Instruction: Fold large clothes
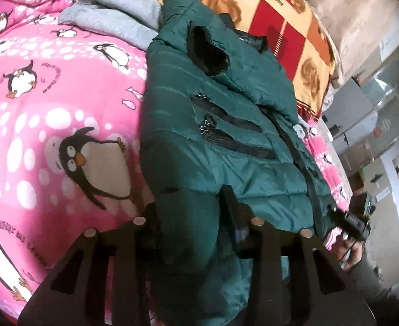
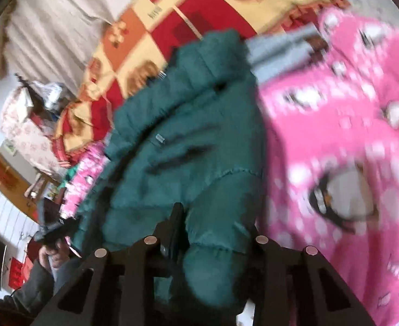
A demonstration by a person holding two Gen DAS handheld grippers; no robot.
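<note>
The jacket (image 1: 221,125), a green quilted puffer, is lying lengthwise on the pink blanket (image 1: 50,108), with its hood end reaching toward the checkered blanket (image 1: 289,27) and a grey garment (image 1: 118,19) sitting just beside that end.

The left gripper (image 1: 196,203) is clamping a thick roll of the jacket's near edge; padded fabric is bulging up between its fingers (image 1: 230,201). The right gripper (image 2: 213,217) is likewise pinching a puffed fold of the same edge, with cloth filling the gap between its fingers (image 2: 176,217). The right-wrist view is blurring, so the exact contact there is harder to read.

The jacket is looking light but bulky, soft and springy, so it is likely resisting a crease and puffing back open. Its shiny shell is probably slippery, so a shallow pinch is risking a slide. Taking a deep bite through the padding at the hem, near seams or the zip (image 1: 300,160) line, is seeming the safer hold.
</note>
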